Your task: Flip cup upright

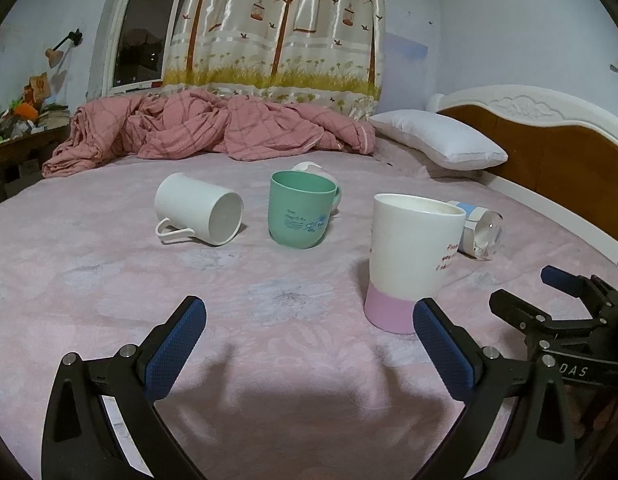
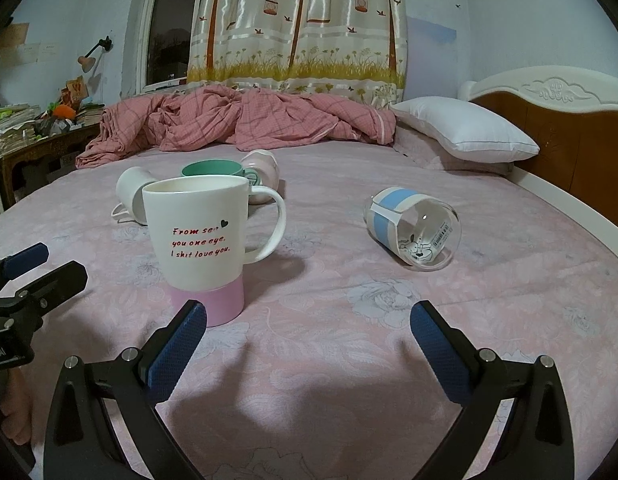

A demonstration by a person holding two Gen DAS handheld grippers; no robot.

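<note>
The left gripper [image 1: 309, 340] has its jaws spread wide and holds nothing; it hangs low over the pink bedsheet [image 1: 269, 380], and its right pad sits just beside the foot of the white and pink mug [image 1: 409, 264], which stands upright; the right gripper [image 2: 309, 344] is equally wide and empty, pointed at the open sheet between that mug and the glass cup [image 2: 415, 232].

The glass cup, with a blue band, lies on its side, its clear base turned towards the right gripper; this is probably why the right gripper faces that way. A white mug [image 1: 199, 210] also lies on its side, handle resting on the sheet, farther out in front of the left gripper; the green cup [image 1: 301, 210] stands upright beside it, and a pale rounded cup [image 2: 263, 172] lies behind. I judge that no flip is begun yet; which lying cup comes first I cannot tell.
</note>
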